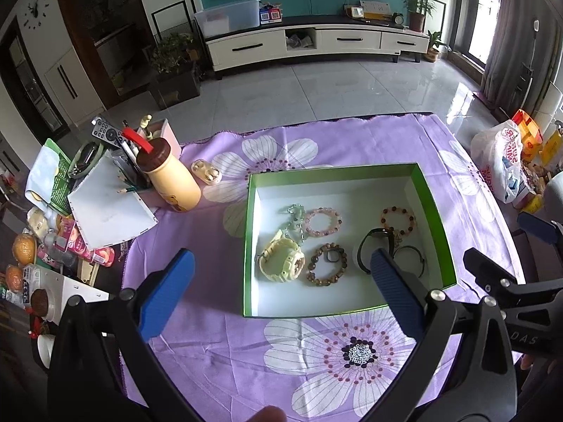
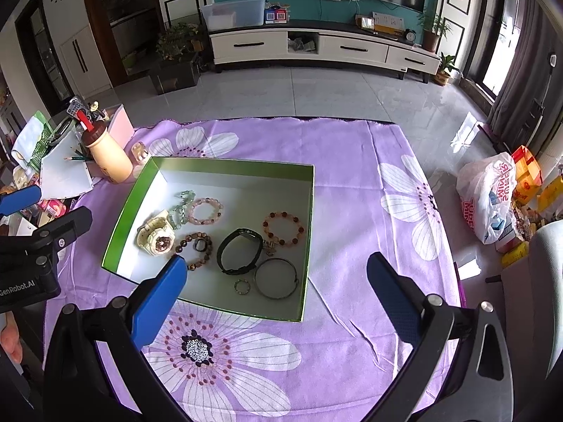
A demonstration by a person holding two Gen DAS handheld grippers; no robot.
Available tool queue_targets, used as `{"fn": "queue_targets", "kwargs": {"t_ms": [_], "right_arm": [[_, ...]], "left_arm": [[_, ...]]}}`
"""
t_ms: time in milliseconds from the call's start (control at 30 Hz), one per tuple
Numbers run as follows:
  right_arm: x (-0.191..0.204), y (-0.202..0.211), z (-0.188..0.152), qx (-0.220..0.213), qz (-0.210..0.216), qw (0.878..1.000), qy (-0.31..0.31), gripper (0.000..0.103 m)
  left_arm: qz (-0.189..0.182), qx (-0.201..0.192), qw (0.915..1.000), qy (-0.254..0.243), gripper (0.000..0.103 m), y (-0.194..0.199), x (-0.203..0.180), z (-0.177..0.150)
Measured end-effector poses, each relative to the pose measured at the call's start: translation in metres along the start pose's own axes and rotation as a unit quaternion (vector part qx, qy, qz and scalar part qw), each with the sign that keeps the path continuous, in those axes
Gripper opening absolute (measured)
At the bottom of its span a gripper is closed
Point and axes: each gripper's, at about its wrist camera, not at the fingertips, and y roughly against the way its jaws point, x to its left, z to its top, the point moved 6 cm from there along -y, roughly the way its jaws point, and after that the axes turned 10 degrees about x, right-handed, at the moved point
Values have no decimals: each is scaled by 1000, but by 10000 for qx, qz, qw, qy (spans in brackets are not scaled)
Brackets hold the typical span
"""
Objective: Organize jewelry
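Note:
A green box [image 1: 436, 225] [image 2: 309, 218] with a white floor sits on the purple flowered cloth. Inside lie a cream watch [image 1: 281, 262] [image 2: 155, 237], a pale green bead strand [image 2: 181, 207], a pink bead bracelet [image 1: 323, 221] [image 2: 205, 210], a brown bead bracelet [image 1: 326, 263] [image 2: 195, 244], an orange bead bracelet [image 1: 398, 219] [image 2: 284, 228], a black band [image 2: 240, 251], a metal bangle [image 2: 276, 277] and a small ring [image 2: 242, 286]. My left gripper [image 1: 281, 292] is open and empty above the box's near side. My right gripper [image 2: 278, 295] is open and empty over the box's near right corner.
A cream bottle with a brown cap [image 1: 172, 179] [image 2: 107, 156], an earbud case [image 1: 207, 172], a pencil holder and papers [image 1: 105, 204] crowd the table's left. A plastic bag [image 2: 489, 197] sits on the floor to the right. The cloth's near part [image 2: 246, 351] holds nothing.

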Motion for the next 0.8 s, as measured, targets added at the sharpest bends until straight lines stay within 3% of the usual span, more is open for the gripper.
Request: {"fn": "queue_targets", "kwargs": {"t_ms": [200, 600, 800], "right_arm": [[4, 3, 2, -30, -54, 10000, 38, 102], [2, -13, -3, 162, -118, 9998, 10, 102], [1, -15, -3, 176, -134, 9998, 13, 102]], "left_arm": [[-32, -61, 10000, 69, 101, 6, 3, 1], [-142, 340, 9992, 129, 101, -21, 3, -4], [-144, 356, 9992, 141, 101, -25, 3, -4]]}}
